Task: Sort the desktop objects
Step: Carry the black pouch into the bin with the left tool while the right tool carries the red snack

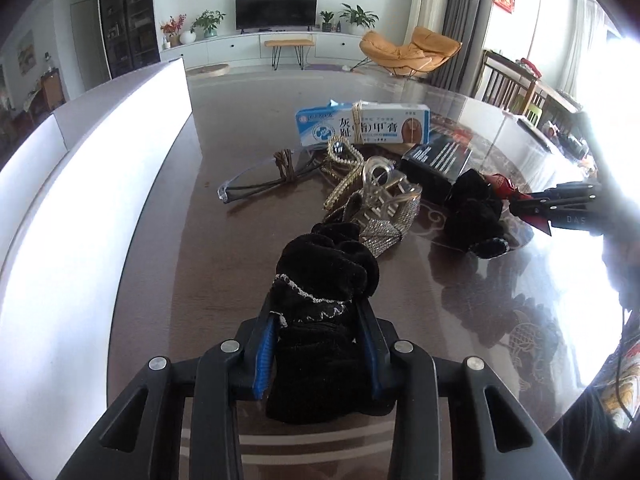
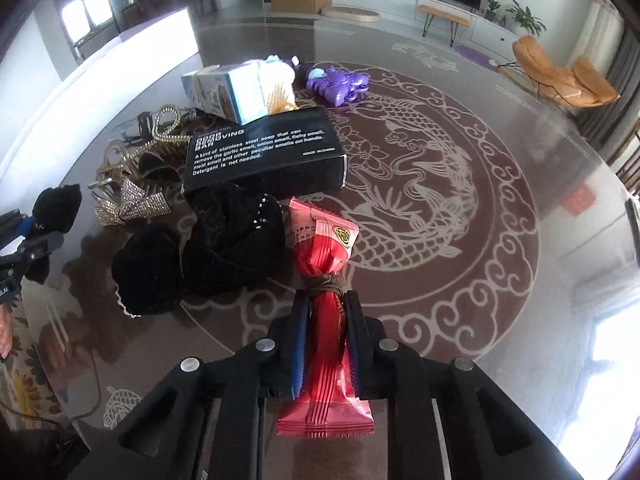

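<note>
Glass-topped table (image 2: 460,240) with a carp pattern, living room behind. Left gripper (image 1: 318,312) pinches a black velvet scrunchie (image 1: 324,280) edged with pale stitching, jaws pressed onto the fabric, clear of the pile. Right gripper (image 2: 326,312) clamps a red snack packet (image 2: 324,248) tied at its waist with brown cord, jaws nearly together. Just left of the packet lie two more black velvet pieces (image 2: 208,252). Beyond them: one black soap-bar box (image 2: 264,152), one blue-and-white ointment box (image 2: 224,90), several rhinestone hair clips (image 2: 132,196), one pair of clear glasses (image 1: 260,178), one purple toy (image 2: 340,84). White storage box (image 1: 80,184) flanks the left.
</note>
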A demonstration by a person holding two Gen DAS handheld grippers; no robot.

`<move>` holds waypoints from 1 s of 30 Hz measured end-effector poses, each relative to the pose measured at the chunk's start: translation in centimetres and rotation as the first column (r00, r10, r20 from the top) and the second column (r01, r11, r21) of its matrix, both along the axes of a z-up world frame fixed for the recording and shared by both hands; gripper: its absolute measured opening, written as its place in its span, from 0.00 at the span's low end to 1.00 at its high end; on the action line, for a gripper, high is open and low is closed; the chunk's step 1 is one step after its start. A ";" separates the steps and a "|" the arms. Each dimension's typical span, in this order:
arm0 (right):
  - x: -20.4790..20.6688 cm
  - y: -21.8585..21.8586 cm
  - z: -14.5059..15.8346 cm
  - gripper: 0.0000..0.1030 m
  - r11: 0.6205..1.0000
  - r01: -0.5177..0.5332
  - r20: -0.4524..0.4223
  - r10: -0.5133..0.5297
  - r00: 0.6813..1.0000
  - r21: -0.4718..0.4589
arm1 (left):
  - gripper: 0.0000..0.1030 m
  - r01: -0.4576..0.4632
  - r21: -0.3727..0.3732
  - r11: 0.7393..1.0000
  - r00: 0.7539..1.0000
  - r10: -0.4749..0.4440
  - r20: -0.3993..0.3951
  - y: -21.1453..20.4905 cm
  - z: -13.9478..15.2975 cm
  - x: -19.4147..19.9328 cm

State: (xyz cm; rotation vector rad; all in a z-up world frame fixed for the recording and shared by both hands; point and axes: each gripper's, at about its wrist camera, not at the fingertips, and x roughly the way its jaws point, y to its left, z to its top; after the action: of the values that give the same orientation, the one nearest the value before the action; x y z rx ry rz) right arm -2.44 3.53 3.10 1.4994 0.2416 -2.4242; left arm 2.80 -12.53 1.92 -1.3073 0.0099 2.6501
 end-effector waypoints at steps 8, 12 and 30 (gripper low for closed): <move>2.8 -3.0 9.2 0.17 0.992 -0.051 -0.131 0.035 0.991 -0.117 | 0.35 -0.113 0.139 0.984 0.984 0.130 -0.121 -6.5 8.3 3.1; 2.6 -12.2 12.5 0.17 0.954 -0.217 -0.179 0.182 0.967 -0.205 | 0.35 -0.247 0.136 0.959 0.955 0.265 -0.136 -13.6 10.1 3.5; 0.9 -45.2 7.6 0.38 0.808 -0.496 -0.081 0.498 0.864 -0.318 | 0.50 -0.580 0.050 0.813 0.812 0.572 0.120 -29.2 2.9 3.6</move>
State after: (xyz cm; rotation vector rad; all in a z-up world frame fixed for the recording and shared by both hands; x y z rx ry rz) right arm -1.52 -41.66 10.66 1.1211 0.1867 -1.9221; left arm 6.38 -41.74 4.85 -1.6192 -0.6059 3.0080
